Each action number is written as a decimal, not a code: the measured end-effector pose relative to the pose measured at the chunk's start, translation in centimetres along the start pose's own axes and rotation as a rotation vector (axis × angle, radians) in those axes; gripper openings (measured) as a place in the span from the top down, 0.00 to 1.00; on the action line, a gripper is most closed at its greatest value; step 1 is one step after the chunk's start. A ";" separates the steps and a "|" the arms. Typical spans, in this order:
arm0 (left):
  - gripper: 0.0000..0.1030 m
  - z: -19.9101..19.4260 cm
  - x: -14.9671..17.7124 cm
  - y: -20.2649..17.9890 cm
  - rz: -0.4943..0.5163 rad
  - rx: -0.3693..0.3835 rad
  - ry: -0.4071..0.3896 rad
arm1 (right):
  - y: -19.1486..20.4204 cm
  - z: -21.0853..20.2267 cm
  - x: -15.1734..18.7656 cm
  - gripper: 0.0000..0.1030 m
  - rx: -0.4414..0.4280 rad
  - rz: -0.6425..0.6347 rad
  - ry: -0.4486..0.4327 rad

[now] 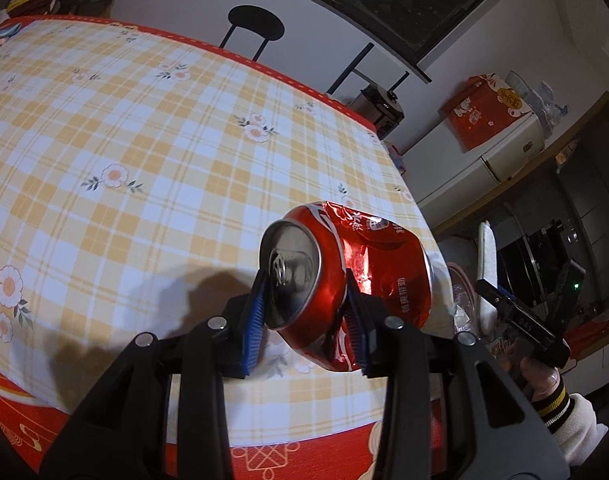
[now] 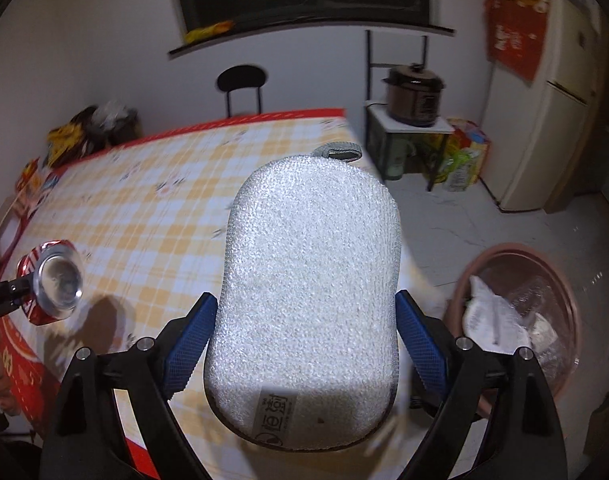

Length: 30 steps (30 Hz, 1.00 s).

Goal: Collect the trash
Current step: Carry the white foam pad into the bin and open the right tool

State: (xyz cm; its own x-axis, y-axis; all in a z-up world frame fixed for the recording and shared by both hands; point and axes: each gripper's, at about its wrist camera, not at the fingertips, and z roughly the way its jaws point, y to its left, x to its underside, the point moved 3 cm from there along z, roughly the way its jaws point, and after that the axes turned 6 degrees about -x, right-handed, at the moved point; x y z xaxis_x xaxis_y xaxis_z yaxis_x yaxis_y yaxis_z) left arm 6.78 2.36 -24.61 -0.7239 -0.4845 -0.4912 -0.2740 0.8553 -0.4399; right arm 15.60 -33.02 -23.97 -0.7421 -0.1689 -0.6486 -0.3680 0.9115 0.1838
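Observation:
My left gripper (image 1: pixel 304 312) is shut on a crushed red soda can (image 1: pixel 364 272), held above the near right part of the table with the yellow checked cloth (image 1: pixel 144 140). The can also shows at the left of the right wrist view (image 2: pixel 54 282). My right gripper (image 2: pixel 304 336) is shut on a silver-white scrubbing sponge (image 2: pixel 308 280) with a grey loop, held over the table's right edge. A brown trash bin (image 2: pixel 564 276) lined with a clear bag stands on the floor at the right, with white crumpled waste (image 2: pixel 492 320) inside. The right gripper also shows in the left wrist view (image 1: pixel 516 316).
A black chair (image 2: pixel 242 80) stands behind the table. A rice cooker (image 2: pixel 414 96) sits on a small stand beside a cream fridge (image 2: pixel 544 120). Bags and clutter (image 2: pixel 88 128) lie at the far left corner. The floor around the bin is pale tile.

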 end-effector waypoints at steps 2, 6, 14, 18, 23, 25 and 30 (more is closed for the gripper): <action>0.63 -0.3 -0.4 -1.0 0.007 0.005 -0.013 | -2.4 -1.0 0.1 0.16 0.040 0.023 -0.014; 0.63 -0.7 -1.0 -2.6 0.017 0.003 -0.035 | -7.6 -2.2 0.5 0.15 0.119 0.084 -0.021; 0.63 -1.3 -1.3 -4.6 0.022 -0.034 -0.061 | -16.4 -2.4 0.6 0.15 0.232 0.156 0.002; 0.63 -1.6 -1.3 -5.6 0.027 -0.049 -0.068 | -19.0 -2.3 -0.2 0.15 0.244 0.183 -0.002; 0.63 -1.9 -1.3 -7.1 0.043 -0.052 -0.078 | -19.7 -2.3 -1.4 0.10 0.256 0.194 -0.025; 0.63 -1.9 -1.5 -7.7 0.053 -0.052 -0.079 | -19.7 -2.7 -1.8 0.09 0.246 0.199 -0.049; 0.63 -1.1 -1.9 -10.1 0.094 -0.032 -0.071 | -19.4 -4.7 -2.5 0.08 0.241 0.198 -0.097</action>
State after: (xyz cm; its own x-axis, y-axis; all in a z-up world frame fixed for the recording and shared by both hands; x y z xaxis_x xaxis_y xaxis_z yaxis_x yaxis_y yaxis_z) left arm 10.22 -5.15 -18.35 -0.7010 -0.4127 -0.5816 -0.2280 0.9024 -0.3656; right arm 22.01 -52.03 -22.47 -0.7250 0.0467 -0.6872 -0.0697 0.9876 0.1407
